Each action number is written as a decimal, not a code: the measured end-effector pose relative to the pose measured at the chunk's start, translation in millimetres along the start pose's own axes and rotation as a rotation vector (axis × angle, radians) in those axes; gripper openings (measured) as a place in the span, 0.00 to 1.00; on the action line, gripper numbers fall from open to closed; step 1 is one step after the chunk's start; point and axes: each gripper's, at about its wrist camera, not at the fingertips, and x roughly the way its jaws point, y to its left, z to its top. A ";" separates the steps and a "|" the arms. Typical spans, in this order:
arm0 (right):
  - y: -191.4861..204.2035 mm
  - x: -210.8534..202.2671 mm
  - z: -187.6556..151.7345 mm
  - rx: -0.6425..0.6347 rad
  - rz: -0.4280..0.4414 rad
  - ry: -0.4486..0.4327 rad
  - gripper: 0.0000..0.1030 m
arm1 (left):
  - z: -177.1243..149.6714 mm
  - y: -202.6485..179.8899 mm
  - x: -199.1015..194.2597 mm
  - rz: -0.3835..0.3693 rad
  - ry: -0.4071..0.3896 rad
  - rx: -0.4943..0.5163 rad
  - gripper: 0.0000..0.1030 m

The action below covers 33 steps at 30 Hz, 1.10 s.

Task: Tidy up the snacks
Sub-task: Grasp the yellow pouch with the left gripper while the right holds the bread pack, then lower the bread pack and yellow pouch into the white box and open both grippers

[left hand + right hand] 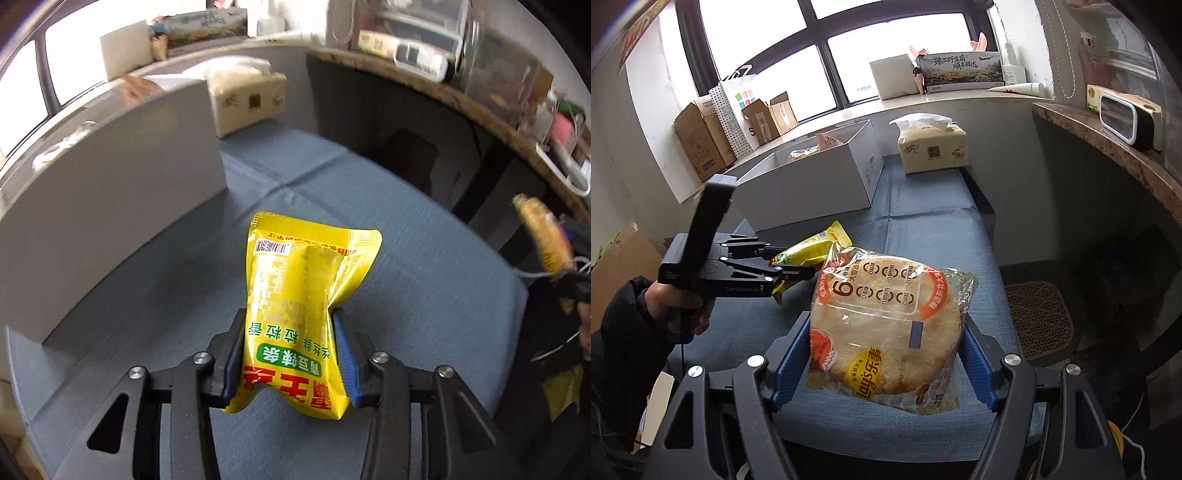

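Hidden: we barely see the white box's (812, 177) contents at 11 o'clock | Count: we grasp one yellow packet (295, 314) in left gripper (291, 354) jaws, one rice-cracker bag (886, 328) in right gripper (886, 354) jaws

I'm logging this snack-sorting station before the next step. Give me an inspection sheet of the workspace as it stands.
Surface: blue cloth-covered table, creased.
Job's things: yellow snack packet in the left gripper; clear-wrapped rice cracker pack in the right gripper; open white box at the table's far left, with packets inside.
Clutter: tissue pack at the far end of the table.
Grippers: left gripper shut on the yellow packet; right gripper shut on the cracker pack.
Cables: white cable at the right edge of the left wrist view.
Surroundings: window sill with cardboard boxes; shelf on the right.
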 end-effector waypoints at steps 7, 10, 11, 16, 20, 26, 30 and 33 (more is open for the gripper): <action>21.8 19.8 14.4 -0.015 0.069 -0.010 0.76 | -13.2 33.7 -84.5 0.217 -0.218 -0.181 0.46; 42.1 31.1 32.4 -0.053 0.099 -0.037 0.76 | -19.0 54.0 -116.6 0.318 -0.302 -0.266 0.47; 49.5 34.9 40.5 -0.072 0.110 -0.049 0.76 | -19.7 60.8 -121.6 0.340 -0.332 -0.290 0.47; 88.9 59.9 101.6 -0.167 0.150 -0.119 0.76 | 0.4 102.9 -131.3 0.361 -0.394 -0.387 0.47; 106.0 83.4 160.8 -0.213 0.174 -0.219 0.76 | 35.3 146.0 -118.0 0.361 -0.400 -0.449 0.47; 104.7 147.1 251.2 -0.156 0.129 -0.172 0.76 | 81.6 196.0 -98.4 0.396 -0.390 -0.475 0.47; 103.6 184.4 286.6 -0.154 0.071 -0.128 0.77 | 100.9 214.2 -87.9 0.435 -0.401 -0.441 0.65; 98.7 208.3 295.9 -0.140 0.066 -0.100 0.91 | 107.2 220.5 -80.4 0.415 -0.415 -0.409 1.00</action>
